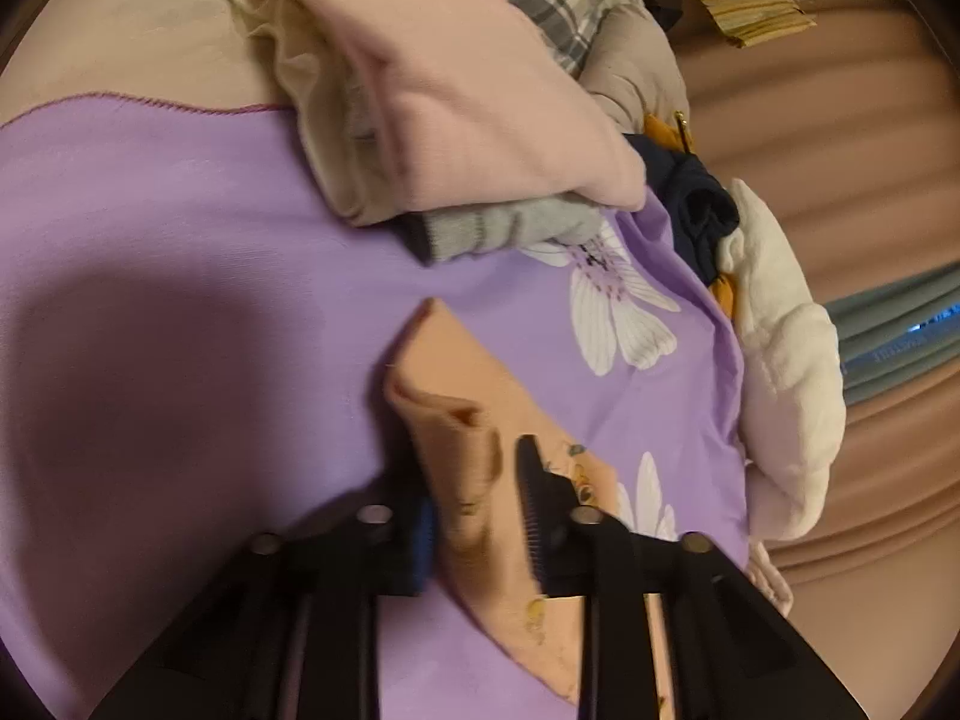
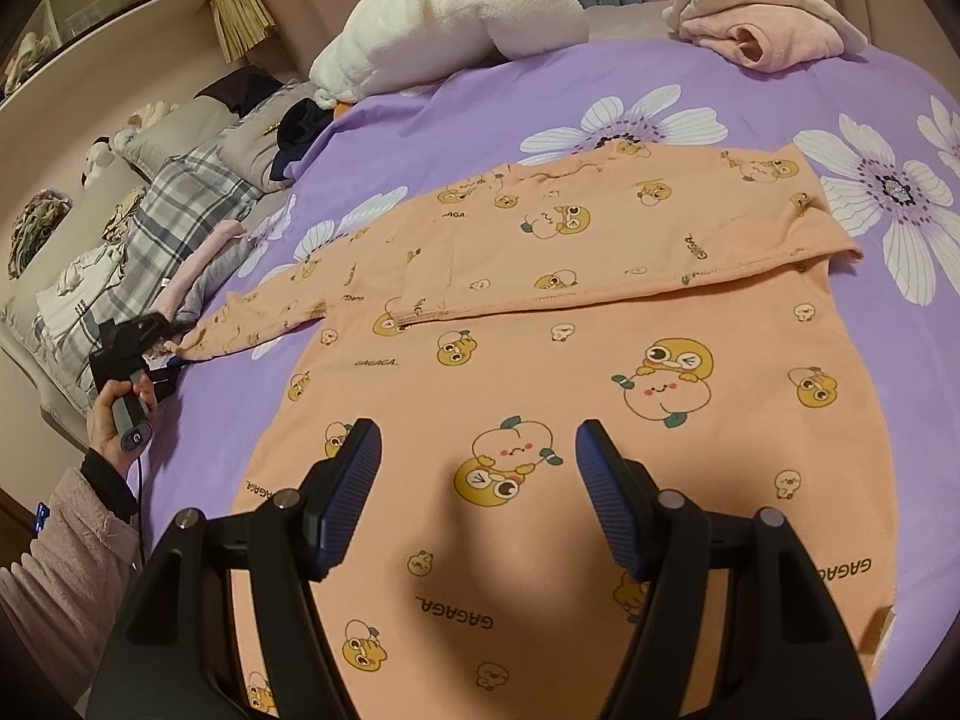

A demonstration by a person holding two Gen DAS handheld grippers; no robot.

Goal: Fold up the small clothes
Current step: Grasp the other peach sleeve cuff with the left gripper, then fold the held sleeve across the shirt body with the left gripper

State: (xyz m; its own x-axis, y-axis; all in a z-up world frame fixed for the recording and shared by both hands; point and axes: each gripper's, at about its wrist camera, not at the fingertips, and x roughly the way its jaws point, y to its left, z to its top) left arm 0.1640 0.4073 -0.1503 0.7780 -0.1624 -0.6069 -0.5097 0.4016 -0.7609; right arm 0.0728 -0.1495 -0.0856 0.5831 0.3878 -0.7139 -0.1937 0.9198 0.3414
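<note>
An orange child's top (image 2: 540,396) with cartoon prints lies flat on the purple flowered bedsheet (image 2: 456,114). One sleeve is folded across its chest; the other sleeve (image 2: 264,312) stretches out to the left. My left gripper (image 1: 474,492) is shut on the cuff of that sleeve (image 1: 474,420); it also shows in the right wrist view (image 2: 150,330), held by a hand. My right gripper (image 2: 479,480) is open and empty, hovering over the lower part of the top.
A pile of pink and cream clothes (image 1: 432,90) and a grey sock (image 1: 504,228) lie beyond the cuff. A white fluffy garment (image 2: 456,24) and a folded pink one (image 2: 774,18) sit at the sheet's far edge. Plaid bedding (image 2: 180,204) lies left.
</note>
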